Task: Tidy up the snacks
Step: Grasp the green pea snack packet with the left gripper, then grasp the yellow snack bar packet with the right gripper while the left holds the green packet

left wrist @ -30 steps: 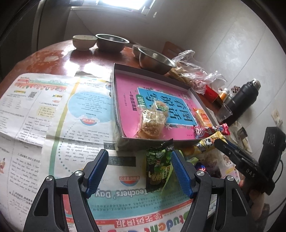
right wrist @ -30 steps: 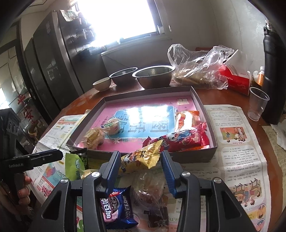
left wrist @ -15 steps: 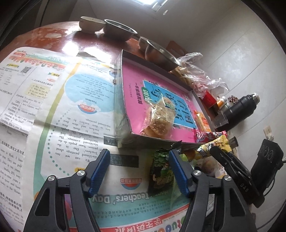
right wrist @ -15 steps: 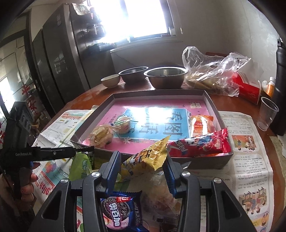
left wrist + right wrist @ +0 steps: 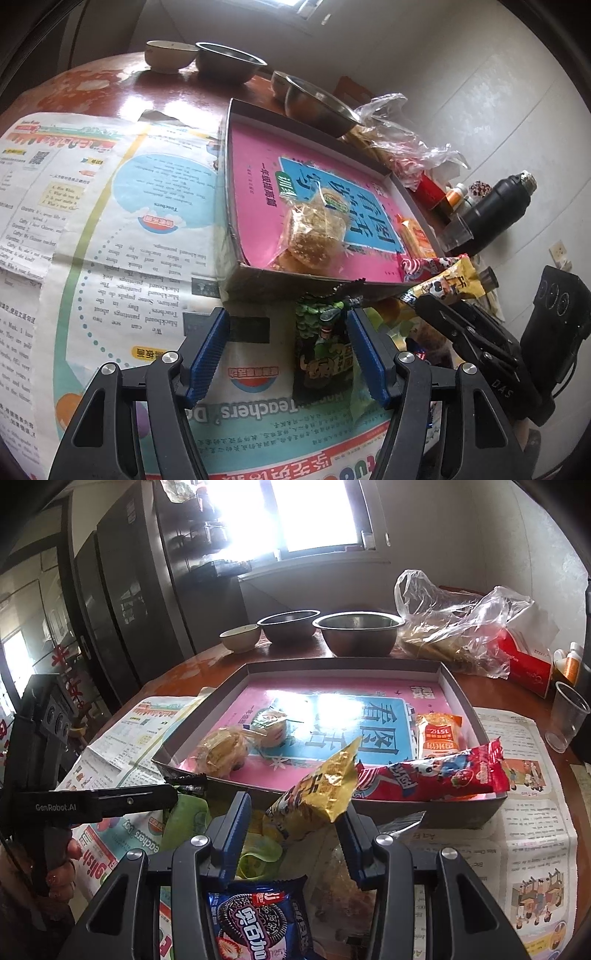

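While gripping the yellow packet (image 5: 314, 797), the right tongs (image 5: 293, 825); left tongs (image 5: 286, 354) wide (green packet (image 5: 323, 350) between, ungripped).

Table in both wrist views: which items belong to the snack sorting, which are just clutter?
Job:
box tray
yellow snack pack
red snack pack
green snack pack
cookie pack

Clutter:
metal bowls
plastic bag
plastic cup
black flask
newspaper

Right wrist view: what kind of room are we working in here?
Most likely a home kitchen or dining corner: metal bowls on a wooden table, a tall dark fridge-like cabinet, and a window.
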`<state>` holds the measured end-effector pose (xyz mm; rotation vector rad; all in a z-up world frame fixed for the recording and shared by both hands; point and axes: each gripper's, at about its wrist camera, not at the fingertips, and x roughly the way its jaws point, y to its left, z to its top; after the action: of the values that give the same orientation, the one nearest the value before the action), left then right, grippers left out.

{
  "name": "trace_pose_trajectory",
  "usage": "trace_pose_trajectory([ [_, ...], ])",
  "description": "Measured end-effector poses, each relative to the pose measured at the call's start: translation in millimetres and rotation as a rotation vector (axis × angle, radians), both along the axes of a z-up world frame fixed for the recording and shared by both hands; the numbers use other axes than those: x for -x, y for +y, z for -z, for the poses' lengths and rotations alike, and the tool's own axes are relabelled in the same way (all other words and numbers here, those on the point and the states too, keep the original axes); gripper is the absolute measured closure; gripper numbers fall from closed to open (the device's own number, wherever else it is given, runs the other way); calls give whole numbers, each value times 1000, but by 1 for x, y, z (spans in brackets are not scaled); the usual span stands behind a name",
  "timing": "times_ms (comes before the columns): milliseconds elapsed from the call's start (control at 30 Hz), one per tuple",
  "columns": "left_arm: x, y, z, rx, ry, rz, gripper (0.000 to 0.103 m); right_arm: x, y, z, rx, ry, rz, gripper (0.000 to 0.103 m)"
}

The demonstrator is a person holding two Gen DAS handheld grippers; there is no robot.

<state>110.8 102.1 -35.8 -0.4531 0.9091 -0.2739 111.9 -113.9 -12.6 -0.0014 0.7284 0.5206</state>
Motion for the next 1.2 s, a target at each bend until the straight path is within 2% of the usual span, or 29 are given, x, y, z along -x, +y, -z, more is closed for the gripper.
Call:
trace_pose_trajectory([
  [333, -2, -26, 1, -26, -9, 51, 37, -1, -3, 3, -14, 7, -3, 57],
  [433, -4, -28, 4, 19, 2, 78, 53, -1, -4, 3, -18, 9, -3, 58],
  [533, -6, -26, 6, 57, 2, 89, 53, -1, -4, 3, -16, 8, -4, 58],
  [733, -10, -6, 12, 214, 25, 82, 53, -1, -4, 3, -19, 11, -3, 58],
  [833, -11, 1, 13, 236, 24, 65, 53, -1, -4, 3, -17, 10, -3, 58],
  [933, -13, 6, 14, 258, 28, 71, 58, -1, -5, 4, -20, 11, -3, 58],
  [1067, -17, 10, 21, 337, 44, 89, 67, -1, -5, 4, -20, 10, -2, 58],
  [1200, -19, 14, 23, 375, 48, 91, 67, -2, -3, 4, -18, 13, -12, 60],
])
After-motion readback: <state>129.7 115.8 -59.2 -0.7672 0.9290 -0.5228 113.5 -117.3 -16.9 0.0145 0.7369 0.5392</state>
